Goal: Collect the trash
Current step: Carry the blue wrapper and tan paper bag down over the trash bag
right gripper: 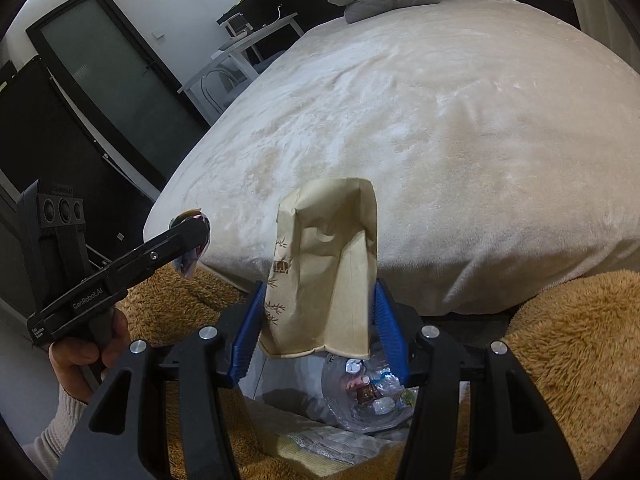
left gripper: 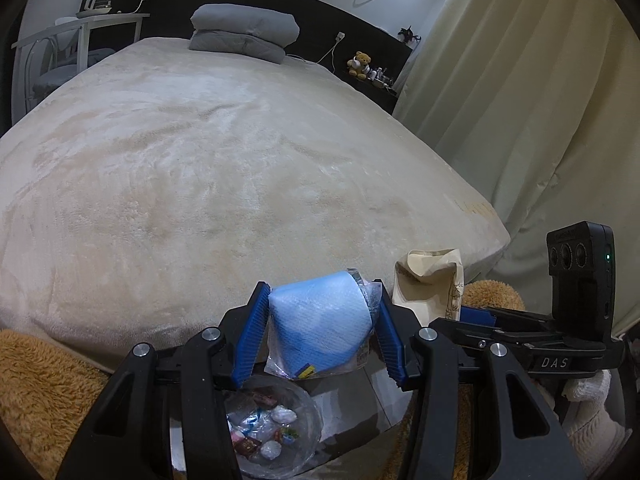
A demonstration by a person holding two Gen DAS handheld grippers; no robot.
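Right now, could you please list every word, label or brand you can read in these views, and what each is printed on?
"DAS": white letters on the right gripper's black body.
"GenRobot.AI": along the left gripper's black body.
Paper bag: brown stamp and leaf prints, unreadable.
Blue wrapped packet: small label, too blurred.
Wrappers in the clear bin: too small to read.

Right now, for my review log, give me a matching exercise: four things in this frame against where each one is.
Things:
1. blue packet
2. paper bag
3. clear bowl
4. grey pillows

Places:
A. far end of the bed
B. in the right tongs
C. on the floor, holding wrappers
D. in the left tongs

Pairs: 1-D, 2-B, 3-C, 4-A
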